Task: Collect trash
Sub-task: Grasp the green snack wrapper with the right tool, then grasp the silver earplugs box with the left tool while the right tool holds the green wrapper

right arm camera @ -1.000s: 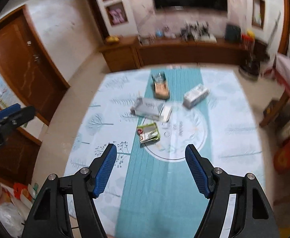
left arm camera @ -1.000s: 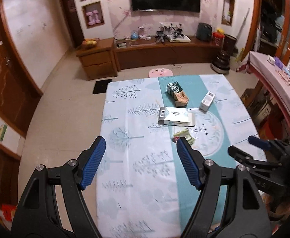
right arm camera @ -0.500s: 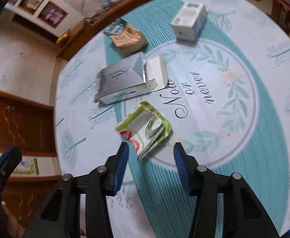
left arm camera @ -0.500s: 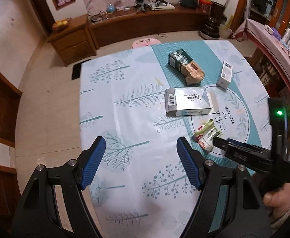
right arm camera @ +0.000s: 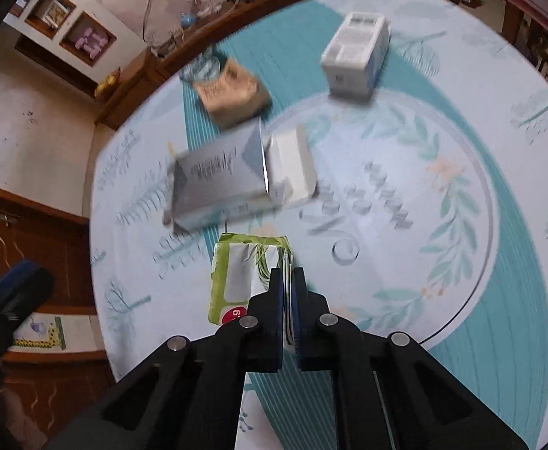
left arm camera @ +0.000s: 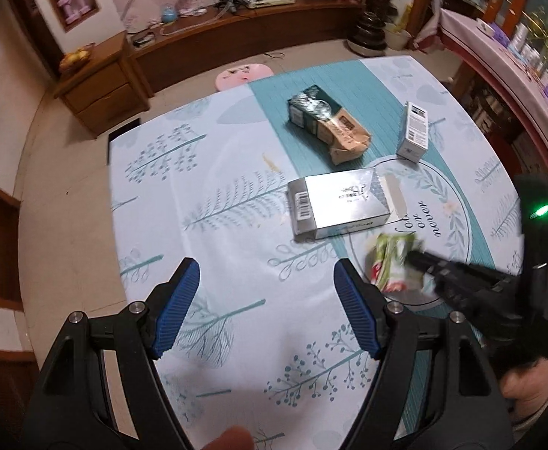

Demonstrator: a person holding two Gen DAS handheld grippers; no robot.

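**A:** Why has the right gripper (right arm camera: 288, 281) clamped down on the edge of the green wrapper (right arm camera: 243, 273) and not its middle?

**B:** The wrapper lies flat and crumpled on the tablecloth (right arm camera: 461, 300), just on the near side of the silver box (right arm camera: 217, 180). Its folded edge is probably the only part that stands up enough to pinch. The jaws are closed tight, with the thin layers caught between the pads.

**A:** And the left gripper (left arm camera: 266, 307)?

**B:** It hovers with its jaws wide apart and nothing between them, over bare cloth nearer the person than the silver box (left arm camera: 341, 202). It seems to be waiting its turn; the box is the closest piece to it.

**A:** What else counts as trash here?

**B:** Beyond the silver box sits a torn brown-and-green packet (left arm camera: 326, 123), and to the right of that packet a small white carton (left arm camera: 413, 131). They lie apart from one another, so each likely needs its own grasp.

**A:** Where does it all go?

**B:** No bin shows in either view, so that cannot be told.
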